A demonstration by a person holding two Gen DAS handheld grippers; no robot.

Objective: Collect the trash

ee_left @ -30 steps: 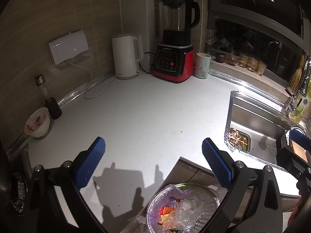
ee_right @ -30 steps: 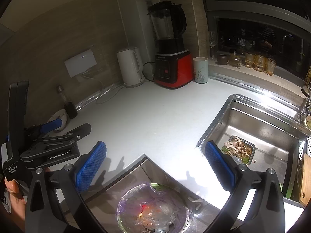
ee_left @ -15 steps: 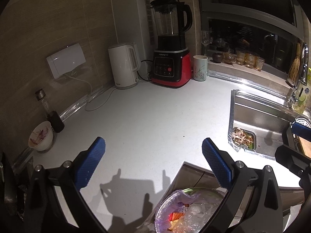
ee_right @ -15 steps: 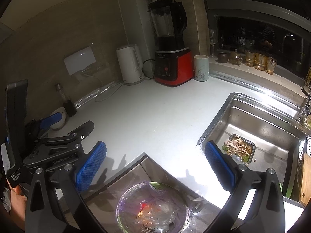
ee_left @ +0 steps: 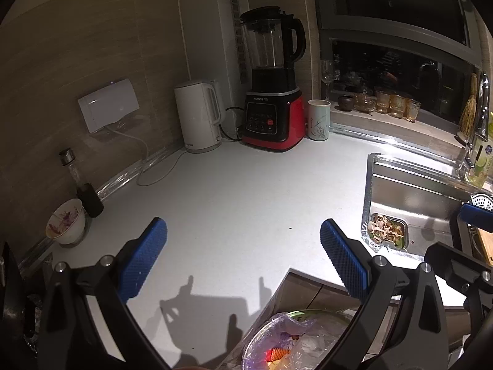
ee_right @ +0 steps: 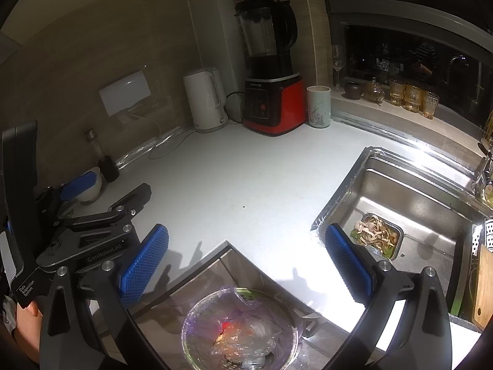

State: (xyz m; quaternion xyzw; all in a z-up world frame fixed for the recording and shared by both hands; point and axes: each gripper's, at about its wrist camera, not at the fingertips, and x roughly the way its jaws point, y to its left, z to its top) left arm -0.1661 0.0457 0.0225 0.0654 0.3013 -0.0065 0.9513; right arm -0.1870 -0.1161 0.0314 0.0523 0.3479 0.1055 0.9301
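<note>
A dim kitchen corner held a white table (ee_left: 234, 203), bare in the middle, with a steel sink (ee_right: 409, 197) at its right. Over the last second both views had drawn back and risen slightly, so the blender (ee_left: 272, 86) sat further off. Below the table's edge stood the lined trash bin (ee_right: 240, 333), already holding what looked like wrappers. A tray of food scraps (ee_right: 377, 236) lay in the sink, probably next. The left hand-held gripper (ee_left: 243, 265) and right hand-held gripper (ee_right: 246, 265) were both spread apart, empty.
</note>
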